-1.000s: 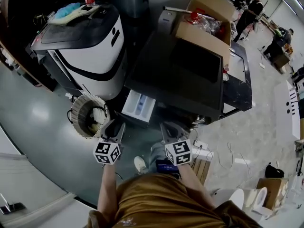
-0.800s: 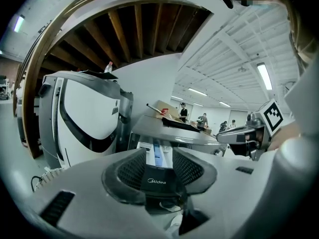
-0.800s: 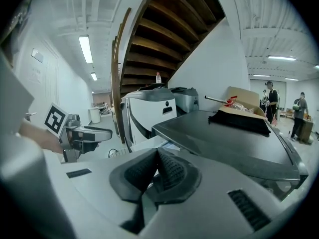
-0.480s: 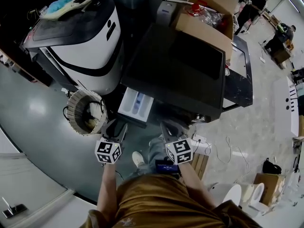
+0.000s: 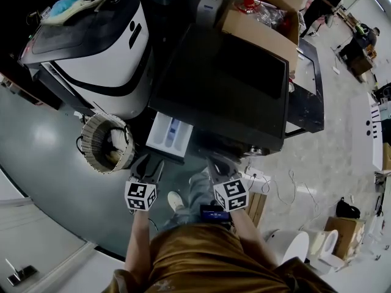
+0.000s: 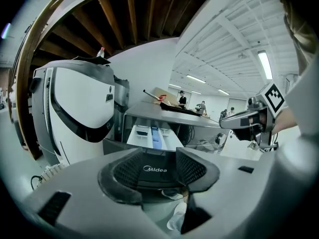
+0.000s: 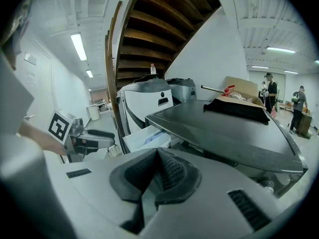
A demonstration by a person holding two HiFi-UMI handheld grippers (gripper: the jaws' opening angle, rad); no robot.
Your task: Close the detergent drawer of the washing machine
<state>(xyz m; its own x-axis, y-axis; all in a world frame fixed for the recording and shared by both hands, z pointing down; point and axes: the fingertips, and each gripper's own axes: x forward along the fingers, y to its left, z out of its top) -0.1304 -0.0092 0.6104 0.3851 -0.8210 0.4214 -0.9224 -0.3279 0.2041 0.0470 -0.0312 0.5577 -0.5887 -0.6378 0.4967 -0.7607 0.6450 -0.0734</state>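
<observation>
Both tools have sunk toward the machine's front over the past second, and the drawer sits closer ahead of them.

Head view: the detergent drawer (image 5: 170,134) stands pulled out at the near left corner of the dark washing machine (image 5: 226,84), its white tray and blue insert exposed. The left gripper (image 5: 146,163) hovers just near of the drawer front, apart from it; the right gripper (image 5: 215,163) hangs to its right. A wicker basket (image 5: 105,142) sits on the floor left of the drawer.

Left gripper view: the jaws are opening and stand well spread, with nothing between them (the brand lettering in the gap belongs to the machine front beyond). The drawer lies straight ahead, still out.

Right gripper view: the pads are clenched together on nothing, with the drawer off to the left.

The closing push looks about to begin, and the left tool is the better lined up for it.
</observation>
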